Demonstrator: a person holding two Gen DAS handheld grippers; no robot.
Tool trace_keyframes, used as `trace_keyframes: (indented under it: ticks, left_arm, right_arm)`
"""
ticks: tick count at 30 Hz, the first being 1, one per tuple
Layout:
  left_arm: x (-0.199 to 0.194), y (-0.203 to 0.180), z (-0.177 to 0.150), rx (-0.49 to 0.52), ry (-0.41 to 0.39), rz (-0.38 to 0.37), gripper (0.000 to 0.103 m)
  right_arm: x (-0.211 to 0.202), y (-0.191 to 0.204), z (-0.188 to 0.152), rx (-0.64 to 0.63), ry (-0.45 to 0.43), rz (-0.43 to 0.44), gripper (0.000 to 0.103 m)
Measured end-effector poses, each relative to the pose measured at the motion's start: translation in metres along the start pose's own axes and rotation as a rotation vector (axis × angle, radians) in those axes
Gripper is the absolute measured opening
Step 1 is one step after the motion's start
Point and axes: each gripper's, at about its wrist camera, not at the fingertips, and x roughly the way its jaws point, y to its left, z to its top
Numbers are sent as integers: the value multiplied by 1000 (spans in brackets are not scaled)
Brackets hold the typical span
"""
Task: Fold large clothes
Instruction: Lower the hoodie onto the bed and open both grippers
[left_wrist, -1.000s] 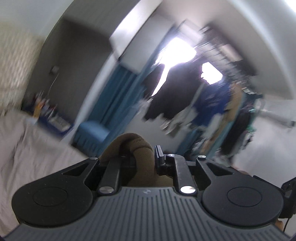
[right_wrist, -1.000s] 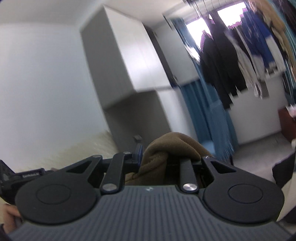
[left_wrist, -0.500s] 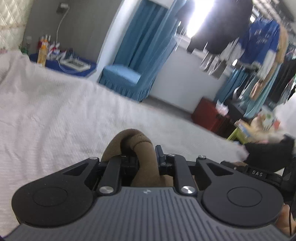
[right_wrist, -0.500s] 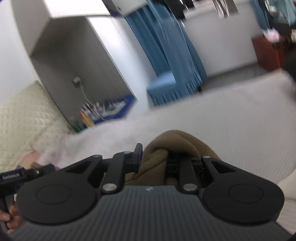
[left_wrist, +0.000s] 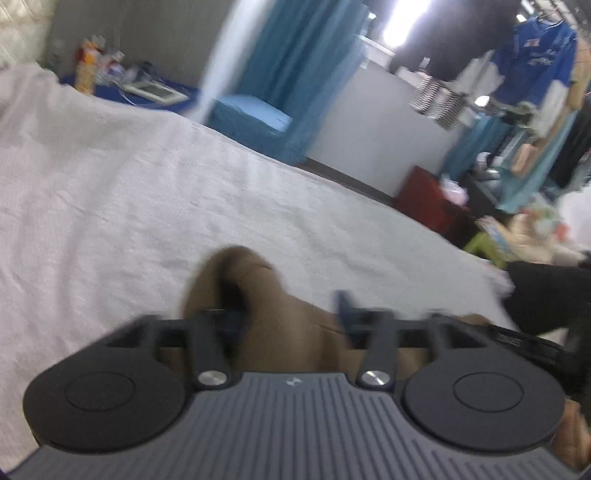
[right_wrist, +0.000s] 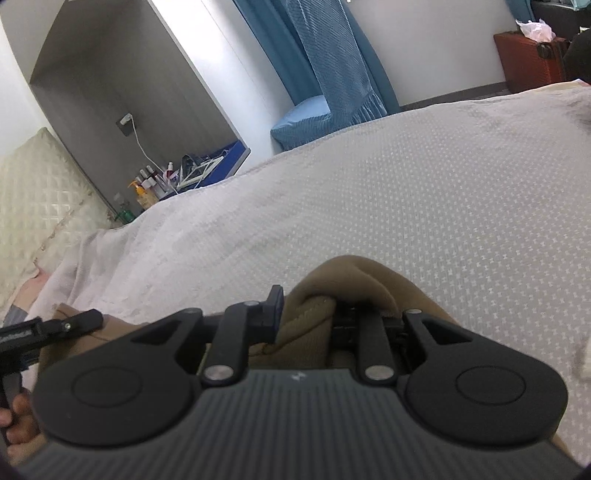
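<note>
The fingers (left_wrist: 345, 306) of the left gripper (left_wrist: 284, 317) are being spread apart, their jaws opening, with a fold of the brown garment (left_wrist: 258, 295) lying loose between them, no longer pinched. The fingers (right_wrist: 275, 306) of the right gripper (right_wrist: 314, 314) are being kept clenched on another bunched fold of the same garment (right_wrist: 332, 291). The garment is being laid on the near part of the white bed cover (right_wrist: 406, 184), with blue curtains (right_wrist: 332, 55) hanging on the far side.
</note>
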Motion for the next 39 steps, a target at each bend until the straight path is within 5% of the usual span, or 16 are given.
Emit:
trace_keyframes:
  ticks: [2,5,18,29,39]
  left_arm:
    - [-15,-7,-1,-12,1,-19,79]
    - [-39,-19,-5,-15,-5,-4,81]
    - [-212,-76,-61,46,-93,108,81]
    - [-393,-143,-178,63,-152,125,81]
    - [-452,-177,-292,104,-164,164,81]
  right_arm:
    - [-5,0,3,15,7,4,36]
    - [-22,9,0,8,13,12,77]
    - [-171,67,-48,-163,-61,-17,77]
    - [-332,111,-132,-254,-110,34,77]
    - [-403,123,-209,-391,-148,73,77]
